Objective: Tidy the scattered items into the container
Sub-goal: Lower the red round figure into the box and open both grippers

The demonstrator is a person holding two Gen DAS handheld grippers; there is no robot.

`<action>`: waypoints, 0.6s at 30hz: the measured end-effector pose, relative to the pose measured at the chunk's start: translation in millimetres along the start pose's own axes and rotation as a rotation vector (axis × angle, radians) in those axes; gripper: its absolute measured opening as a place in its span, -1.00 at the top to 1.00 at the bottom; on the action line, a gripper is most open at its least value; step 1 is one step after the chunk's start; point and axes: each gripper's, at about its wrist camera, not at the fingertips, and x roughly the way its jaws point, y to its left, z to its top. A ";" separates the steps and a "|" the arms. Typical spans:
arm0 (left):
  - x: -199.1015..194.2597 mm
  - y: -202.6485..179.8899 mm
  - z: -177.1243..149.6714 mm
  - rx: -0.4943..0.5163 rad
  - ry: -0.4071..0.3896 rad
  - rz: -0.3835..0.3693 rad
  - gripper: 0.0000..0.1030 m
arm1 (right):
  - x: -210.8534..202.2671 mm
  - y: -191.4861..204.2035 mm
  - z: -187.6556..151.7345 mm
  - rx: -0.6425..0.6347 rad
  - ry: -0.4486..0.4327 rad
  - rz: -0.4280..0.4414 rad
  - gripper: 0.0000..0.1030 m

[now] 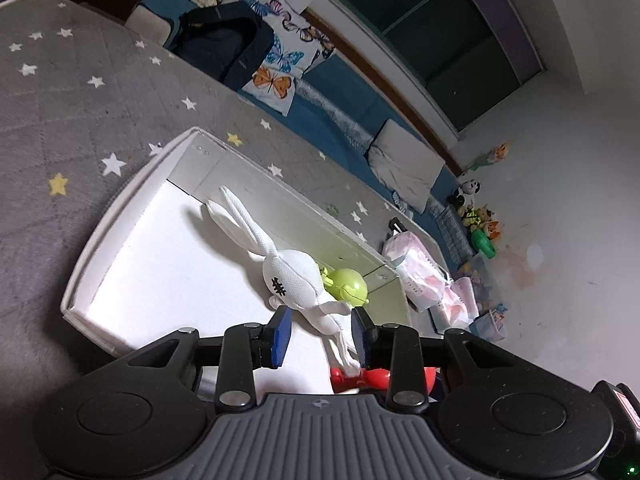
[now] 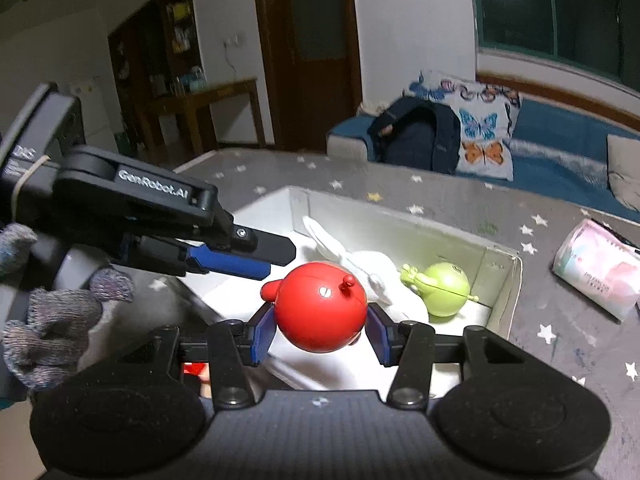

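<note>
A white open box (image 1: 120, 208) lies on the grey star-patterned mat; it also shows in the right wrist view (image 2: 500, 288). Inside lie a white plush rabbit (image 1: 294, 276) (image 2: 376, 268) and a green round toy (image 1: 348, 286) (image 2: 446, 288). My left gripper (image 1: 322, 334) is open above the rabbit's legs, apart from them; it shows from the side in the right wrist view (image 2: 256, 260). My right gripper (image 2: 320, 332) is shut on a red round toy (image 2: 320, 312) over the box's near edge. The red toy peeks out in the left wrist view (image 1: 360, 380).
A pink tissue pack (image 2: 596, 268) (image 1: 412, 268) lies on the mat right of the box. A blue sofa (image 2: 560, 140) with a butterfly pillow (image 2: 484, 132) and a dark backpack (image 2: 416, 136) stands behind. Several toys (image 1: 480, 220) sit by the wall.
</note>
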 end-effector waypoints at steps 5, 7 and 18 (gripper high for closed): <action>-8.2 -2.3 -7.1 -0.001 -0.013 -0.005 0.32 | -1.9 7.0 1.1 -0.011 -0.016 -0.021 0.04; -7.0 -1.6 -7.3 -0.005 -0.011 -0.004 0.32 | 4.6 5.6 1.8 -0.015 -0.005 -0.029 0.04; 33.3 -6.8 7.8 0.038 0.058 0.058 0.32 | 61.6 -16.1 9.2 0.019 0.159 -0.006 0.04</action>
